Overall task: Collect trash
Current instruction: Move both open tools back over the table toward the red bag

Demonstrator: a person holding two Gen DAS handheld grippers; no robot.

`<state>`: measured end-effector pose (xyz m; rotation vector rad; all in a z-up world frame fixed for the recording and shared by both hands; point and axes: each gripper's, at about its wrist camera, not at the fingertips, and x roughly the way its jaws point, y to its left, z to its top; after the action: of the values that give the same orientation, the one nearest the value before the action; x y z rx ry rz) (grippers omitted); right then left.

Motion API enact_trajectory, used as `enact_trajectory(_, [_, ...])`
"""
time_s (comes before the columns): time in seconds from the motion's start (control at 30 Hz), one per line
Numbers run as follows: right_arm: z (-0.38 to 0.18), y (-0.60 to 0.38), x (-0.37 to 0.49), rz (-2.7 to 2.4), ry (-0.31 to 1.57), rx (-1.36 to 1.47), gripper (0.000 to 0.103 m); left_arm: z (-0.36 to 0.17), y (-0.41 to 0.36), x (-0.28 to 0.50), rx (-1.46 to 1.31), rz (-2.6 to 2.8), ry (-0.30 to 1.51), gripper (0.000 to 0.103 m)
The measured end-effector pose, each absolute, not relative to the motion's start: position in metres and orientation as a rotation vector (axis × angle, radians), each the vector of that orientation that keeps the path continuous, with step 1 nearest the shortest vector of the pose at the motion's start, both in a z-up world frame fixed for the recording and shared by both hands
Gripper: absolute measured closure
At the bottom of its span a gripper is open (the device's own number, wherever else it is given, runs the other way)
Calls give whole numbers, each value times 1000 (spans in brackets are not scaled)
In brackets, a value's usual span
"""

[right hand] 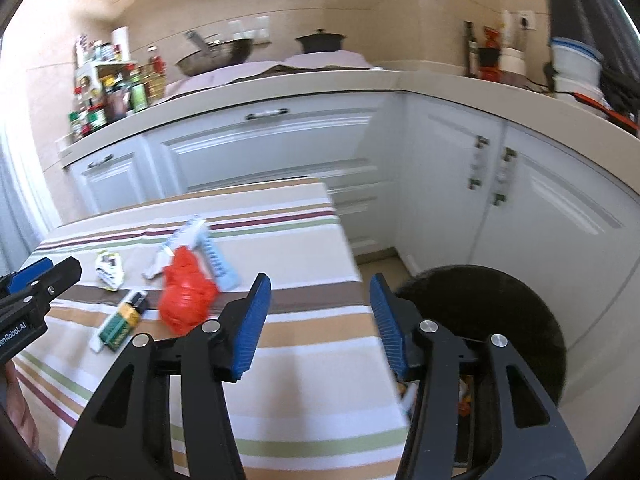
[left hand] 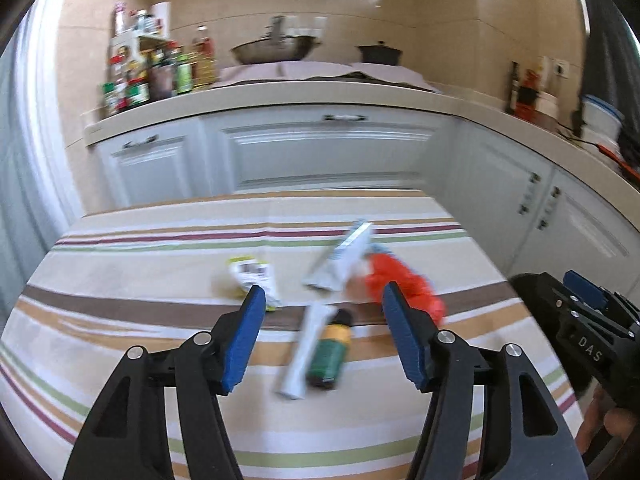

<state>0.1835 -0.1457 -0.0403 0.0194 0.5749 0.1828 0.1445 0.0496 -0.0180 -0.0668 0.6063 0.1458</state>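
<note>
Left gripper [left hand: 324,304] jaws apart, empty, hovering over the trash on the striped table [left hand: 120,264]: white wrapper [left hand: 340,258], red bag [left hand: 404,284], green bottle [left hand: 330,354], small packet [left hand: 254,274]. Looks like the reach step; next move calls for lowering onto one piece and closing. Right gripper [right hand: 318,302] also apart, empty, at the table's edge. Only right view shows the black bin [right hand: 500,320] on the floor, with scraps inside.

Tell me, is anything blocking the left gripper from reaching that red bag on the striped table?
Nothing visible does. The left gripper is open and empty above the table, and the red bag lies just ahead with only bare cloth between. Other wrappers lie beside it, not in front.
</note>
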Motion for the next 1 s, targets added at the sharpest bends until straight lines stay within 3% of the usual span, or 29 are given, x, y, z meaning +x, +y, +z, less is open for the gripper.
enact_trajectory(0.27, [-43, -98, 192, 264, 599, -26, 46, -26, 95, 132, -102, 239, 623, 40])
enact_trajectory(0.87, [-69, -37, 226, 314, 738, -113, 46, -46, 135, 132, -142, 279, 681, 36])
enact_trajectory(0.93, [-71, -36, 228, 317, 750, -114, 48, -47, 133, 133, -141, 269, 684, 36])
enact_trajectory(1.0, [-72, -34, 228, 324, 757, -118, 63, -48, 130, 135, -139, 258, 688, 36])
